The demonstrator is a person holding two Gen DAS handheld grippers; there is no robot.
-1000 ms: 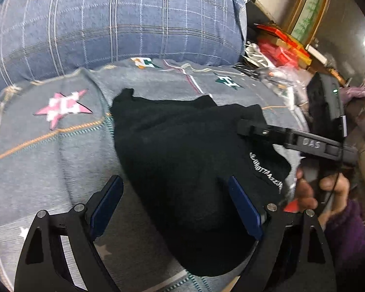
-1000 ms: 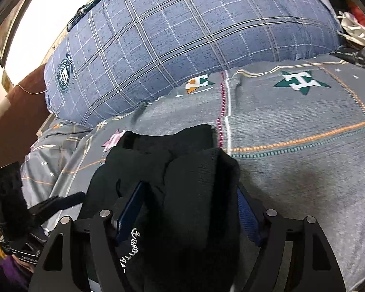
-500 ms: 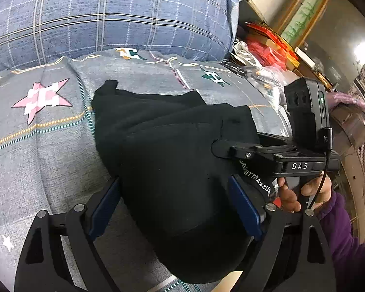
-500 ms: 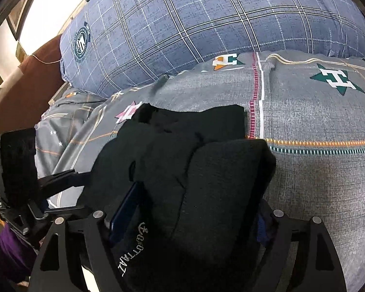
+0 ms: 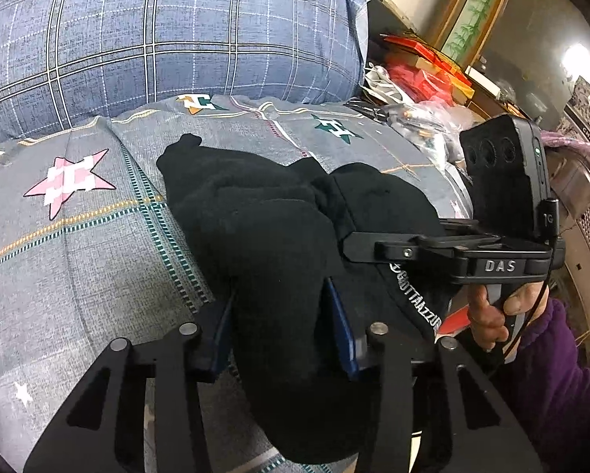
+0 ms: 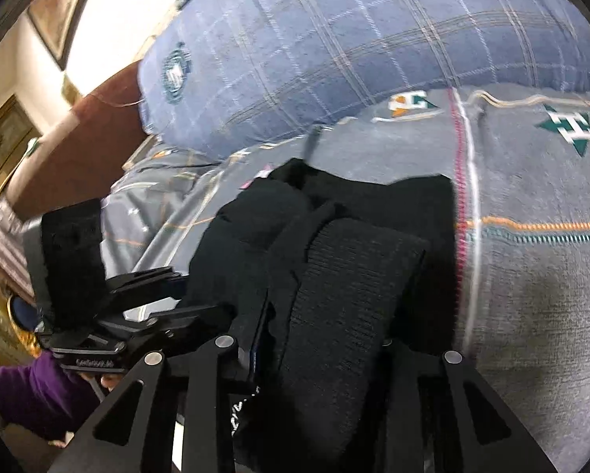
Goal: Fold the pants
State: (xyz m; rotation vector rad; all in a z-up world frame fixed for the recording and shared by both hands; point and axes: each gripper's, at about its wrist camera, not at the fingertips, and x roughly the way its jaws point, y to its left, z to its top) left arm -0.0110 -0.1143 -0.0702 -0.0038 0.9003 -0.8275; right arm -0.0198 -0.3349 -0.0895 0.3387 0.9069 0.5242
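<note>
The black pants (image 5: 263, 213) lie bunched in a folded bundle on the grey patterned bedspread (image 5: 78, 244). My left gripper (image 5: 281, 315) is shut on the near fold of the pants, its blue pads pressed into the cloth. My right gripper (image 6: 318, 331) is shut on a thick ribbed fold of the pants (image 6: 354, 276) at the bundle's right end. The right gripper also shows from the side in the left wrist view (image 5: 373, 248), reaching into the bundle. White lettering (image 5: 413, 299) runs along a pants edge.
A large blue plaid pillow (image 5: 157, 39) lies behind the pants. Red boxes and plastic bags (image 5: 425, 67) are piled beyond the bed's right end. A brown headboard (image 6: 70, 149) stands at the left of the right wrist view.
Both grippers have closed on folds of the pants. The left jaws were wide around the bundle and now pinch it. The bundle has been gathered narrower and taller.
</note>
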